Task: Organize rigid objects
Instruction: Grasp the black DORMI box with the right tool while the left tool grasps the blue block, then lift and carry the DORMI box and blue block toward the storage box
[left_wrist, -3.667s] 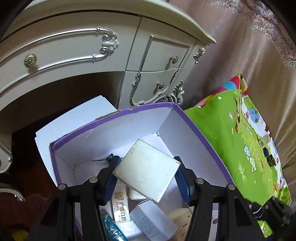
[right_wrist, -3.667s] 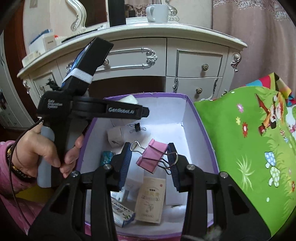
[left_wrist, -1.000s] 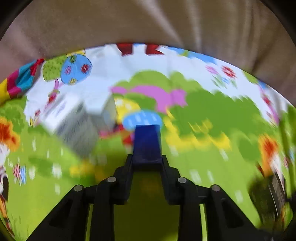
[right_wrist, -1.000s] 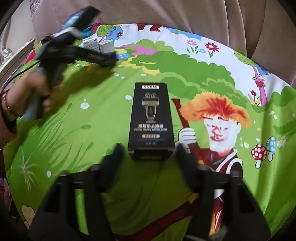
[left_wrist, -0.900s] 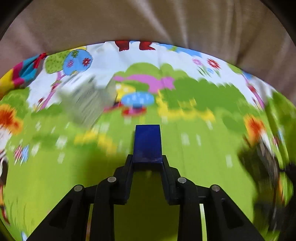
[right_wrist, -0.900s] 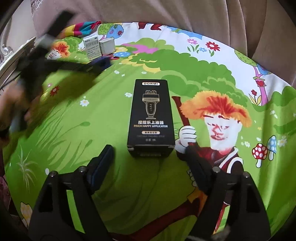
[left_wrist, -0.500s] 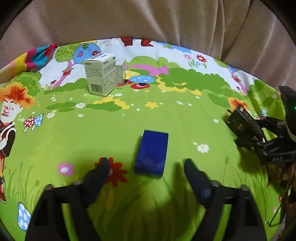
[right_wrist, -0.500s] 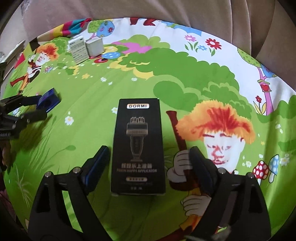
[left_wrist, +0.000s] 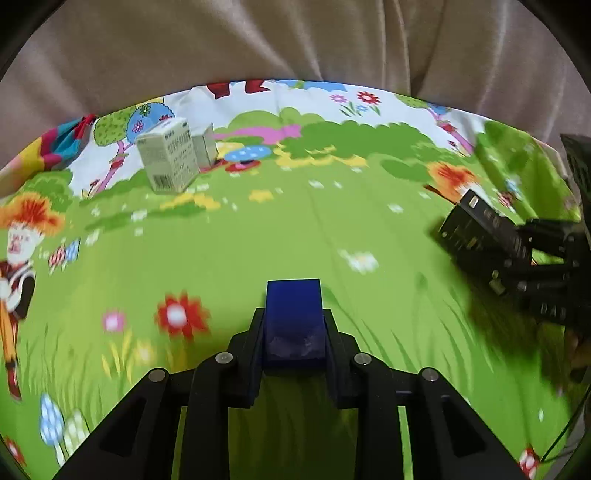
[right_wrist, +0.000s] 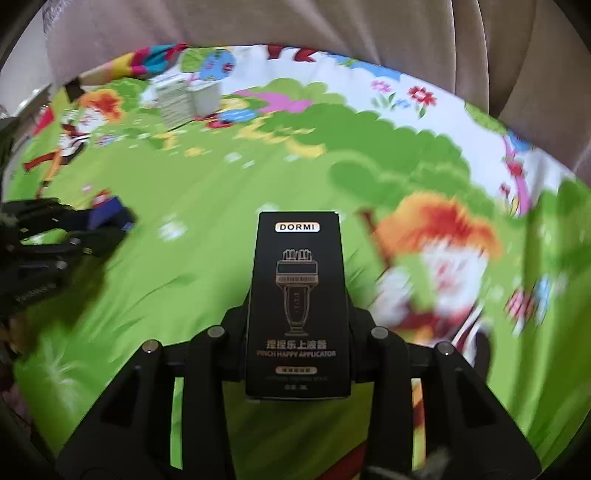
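Where the green cartoon-printed play mat (left_wrist: 258, 240) ends at its far edge, folds of brownish-beige curtain (left_wrist: 295, 40) hang behind it and fill the top of both views. Trees, flowers, mushrooms and an orange-haired figure are printed on the mat, much of it smeared by motion blur. Two pale boxes (left_wrist: 173, 158) stand upright, touching, near the far left corner; their print is too blurred to read.

Each gripper's jaws are closing. The left hand-held gripper (left_wrist: 293, 332) is clamped on a small dark blue box (left_wrist: 293, 302), whose near end is hidden between the fingers. The right hand-held gripper (right_wrist: 297, 332) grasps a black box (right_wrist: 298, 295) marked DORMI, with a drawn applicator on its face; its lower edge covers the fingertips. Whether either box touches the mat cannot be told.

From the right wrist camera, the left gripper shows cut off at the left edge.
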